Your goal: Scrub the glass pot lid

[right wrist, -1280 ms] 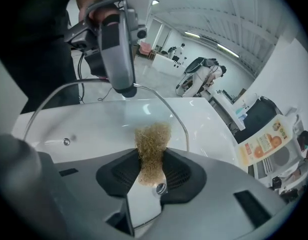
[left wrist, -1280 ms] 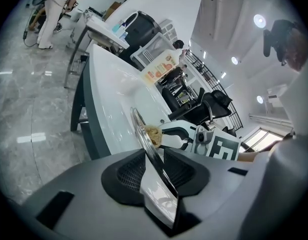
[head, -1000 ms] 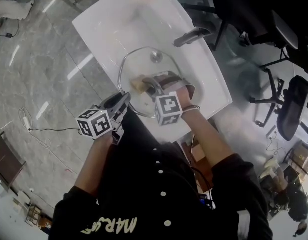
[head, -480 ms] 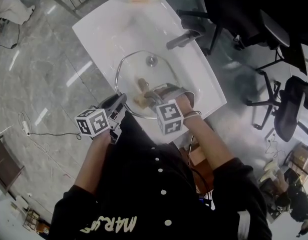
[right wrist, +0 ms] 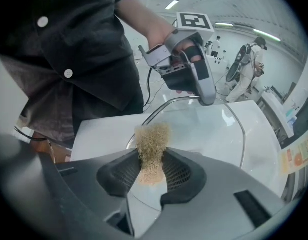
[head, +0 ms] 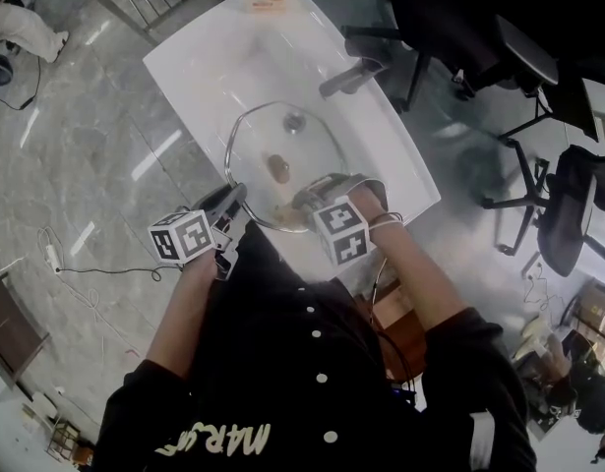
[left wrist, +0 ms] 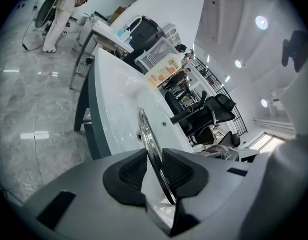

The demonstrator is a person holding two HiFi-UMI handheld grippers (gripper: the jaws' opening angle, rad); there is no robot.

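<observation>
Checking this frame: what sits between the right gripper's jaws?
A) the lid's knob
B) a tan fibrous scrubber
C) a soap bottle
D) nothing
B: in the right gripper view, the right gripper has its jaws pressed on a tan fibrous scrubber, with the glass pot lid just beyond it.

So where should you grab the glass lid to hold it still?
Pinch the glass lid by its metal rim, edge-on from the near left side. The rim is thin, and that leaves the glass and the middle knob free for scrubbing.
</observation>
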